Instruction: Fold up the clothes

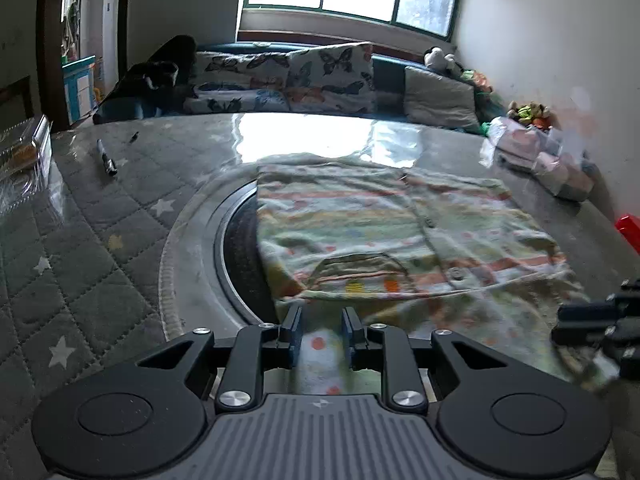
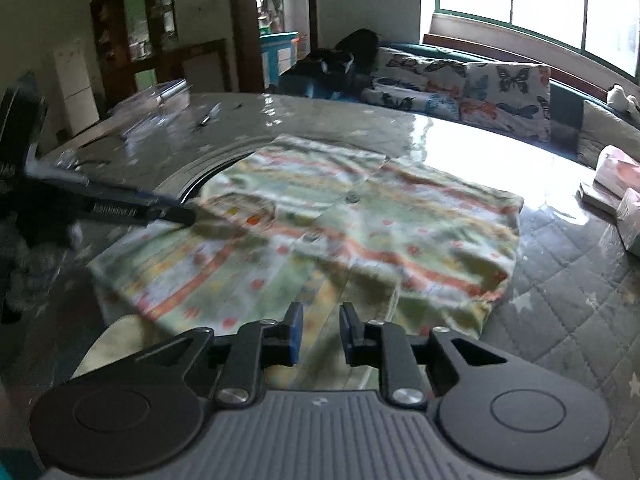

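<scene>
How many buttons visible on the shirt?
2 on the shirt: upper button on the placket, lower button nearer the grippers. Others may be hidden.

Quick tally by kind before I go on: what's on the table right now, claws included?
Shirt: 1
Pen: 1
Clear plastic box: 1
Wrapped packs at the wall side: a pile, count unclear, tallied as 1
Claws: 2, left claw and right claw, both open over the shirt's near edge
Total: 6

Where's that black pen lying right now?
In the left camera view, the black pen lies on the quilted table cover, far left, well clear of the patterned shirt and near a clear plastic box at the table's edge.
</scene>
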The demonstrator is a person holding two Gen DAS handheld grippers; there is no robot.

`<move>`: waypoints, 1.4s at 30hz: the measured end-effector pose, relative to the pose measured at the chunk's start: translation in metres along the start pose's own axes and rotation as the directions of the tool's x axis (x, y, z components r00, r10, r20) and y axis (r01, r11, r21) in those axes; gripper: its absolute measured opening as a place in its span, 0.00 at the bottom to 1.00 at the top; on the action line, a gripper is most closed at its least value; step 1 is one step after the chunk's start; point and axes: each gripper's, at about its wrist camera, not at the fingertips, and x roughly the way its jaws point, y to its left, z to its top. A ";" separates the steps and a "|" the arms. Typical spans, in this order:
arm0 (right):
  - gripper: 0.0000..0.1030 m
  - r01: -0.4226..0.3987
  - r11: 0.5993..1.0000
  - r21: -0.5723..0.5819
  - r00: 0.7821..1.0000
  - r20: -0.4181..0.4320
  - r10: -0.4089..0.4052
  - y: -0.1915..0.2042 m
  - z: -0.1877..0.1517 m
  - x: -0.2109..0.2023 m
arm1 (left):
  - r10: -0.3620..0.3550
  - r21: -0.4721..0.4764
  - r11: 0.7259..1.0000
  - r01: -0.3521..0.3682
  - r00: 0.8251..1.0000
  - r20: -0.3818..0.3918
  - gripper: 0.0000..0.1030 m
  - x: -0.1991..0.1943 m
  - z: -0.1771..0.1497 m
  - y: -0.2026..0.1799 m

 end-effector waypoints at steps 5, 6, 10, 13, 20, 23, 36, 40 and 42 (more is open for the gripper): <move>0.20 -0.006 1.000 -0.002 1.000 -0.010 0.005 0.003 -0.011 -0.009 | -0.025 0.053 0.998 0.024 1.000 0.003 0.23 -0.018 -0.011 -0.011; 0.20 -0.005 1.000 0.002 1.000 -0.015 0.005 0.003 -0.013 -0.009 | -0.020 0.059 0.998 0.020 1.000 -0.005 0.24 -0.018 -0.015 -0.011; 0.20 -0.002 1.000 0.016 1.000 -0.020 0.003 0.000 -0.021 -0.011 | -0.002 0.074 0.997 0.003 1.000 -0.011 0.31 -0.026 -0.028 -0.009; 0.21 0.002 1.000 0.017 1.000 -0.011 -0.001 0.001 -0.022 -0.015 | 0.006 0.085 0.996 -0.005 1.000 -0.008 0.41 -0.035 -0.031 -0.012; 0.35 0.024 0.999 -0.024 1.000 -0.004 -0.024 0.004 -0.021 -0.028 | -0.036 0.308 0.951 0.031 0.999 0.013 0.46 -0.063 -0.053 -0.042; 0.39 0.036 0.998 -0.050 0.999 -0.004 -0.036 0.004 -0.021 -0.034 | -0.064 0.405 0.913 0.056 0.998 0.007 0.48 -0.070 -0.067 -0.053; 0.44 0.056 0.996 -0.065 0.998 -0.023 -0.058 0.002 -0.035 -0.051 | -0.153 0.639 0.765 0.081 0.986 0.058 0.49 -0.073 -0.101 -0.097; 0.44 0.067 0.996 -0.060 0.997 -0.024 -0.068 -0.001 -0.037 -0.056 | -0.184 0.659 0.747 0.083 0.979 0.085 0.49 -0.068 -0.099 -0.105; 0.46 0.068 0.996 -0.063 0.997 -0.028 -0.070 -0.002 -0.038 -0.057 | -0.193 0.653 0.752 0.087 0.977 0.093 0.49 -0.066 -0.096 -0.106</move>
